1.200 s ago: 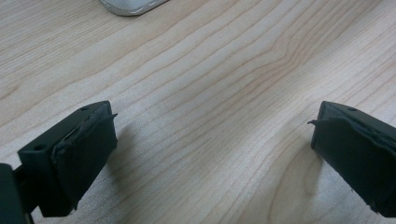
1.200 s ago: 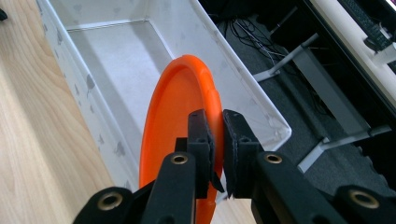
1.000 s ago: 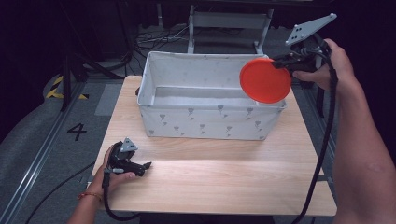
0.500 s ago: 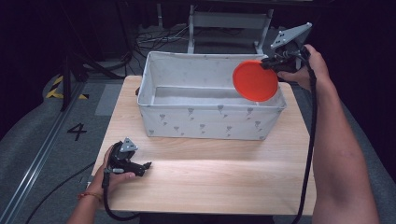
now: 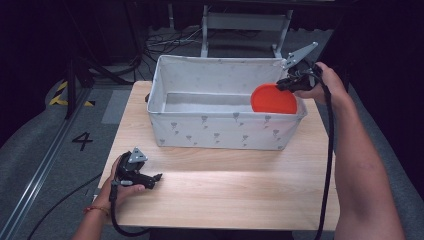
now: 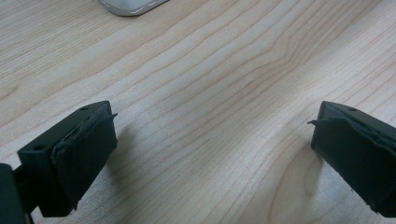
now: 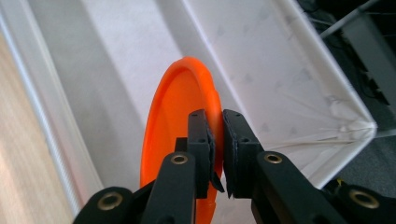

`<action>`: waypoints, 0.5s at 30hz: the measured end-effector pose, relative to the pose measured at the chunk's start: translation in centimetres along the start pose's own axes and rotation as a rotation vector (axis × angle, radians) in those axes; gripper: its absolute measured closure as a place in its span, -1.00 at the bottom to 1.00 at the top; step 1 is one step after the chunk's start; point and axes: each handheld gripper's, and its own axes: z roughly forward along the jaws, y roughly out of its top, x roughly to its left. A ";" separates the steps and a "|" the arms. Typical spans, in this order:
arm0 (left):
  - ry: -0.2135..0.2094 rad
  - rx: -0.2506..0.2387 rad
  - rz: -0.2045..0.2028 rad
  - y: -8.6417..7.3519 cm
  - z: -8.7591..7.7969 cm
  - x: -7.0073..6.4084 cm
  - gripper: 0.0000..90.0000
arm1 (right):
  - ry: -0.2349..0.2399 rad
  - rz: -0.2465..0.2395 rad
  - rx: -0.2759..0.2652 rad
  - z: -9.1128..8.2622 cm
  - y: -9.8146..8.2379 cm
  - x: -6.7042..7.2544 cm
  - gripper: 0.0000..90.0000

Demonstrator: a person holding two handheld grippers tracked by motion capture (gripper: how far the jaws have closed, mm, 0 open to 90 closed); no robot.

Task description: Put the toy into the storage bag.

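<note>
My right gripper (image 5: 280, 86) pinches the rim of the round orange plastic plate (image 5: 273, 99), held on edge inside the white fabric bin (image 5: 220, 131) at its three-o'clock end. My left gripper (image 5: 156, 177), jaws spread wide, rests on the light wooden table (image 5: 235, 185) at seven o'clock.

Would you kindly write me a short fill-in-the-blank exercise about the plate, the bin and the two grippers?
1. The right gripper has its jaws shut on the rim of an ____ plate.
2. The plate hangs partly inside the white fabric ____.
3. The left gripper rests on the wooden table with its jaws ____.

Missing words: orange; bin; open
</note>
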 end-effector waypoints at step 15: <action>0.002 -0.002 0.006 0.0 0.0 0.1 -0.99 | 0.106 -0.092 0.191 2.8 -1.2 1.3 0.84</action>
